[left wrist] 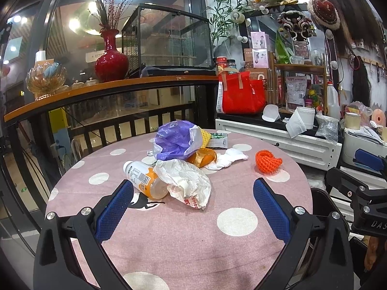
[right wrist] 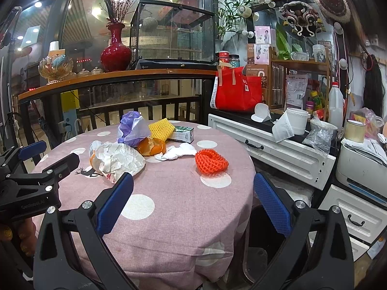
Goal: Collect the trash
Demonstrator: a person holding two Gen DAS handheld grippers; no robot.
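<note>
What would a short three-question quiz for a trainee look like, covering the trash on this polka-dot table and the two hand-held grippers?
1. True or false: the left hand-held gripper is shut on the plastic bottle.
2. Which item sits apart from the pile, nearest the white cabinet? A) purple bag B) orange foam net C) crumpled paper
3. Fill in: the yellow foam net lies beside a green and white ____.

Key: 1 false, both hand-held grippers, the right hand-held gripper too, are open and empty; 2 B; 3 carton.
</note>
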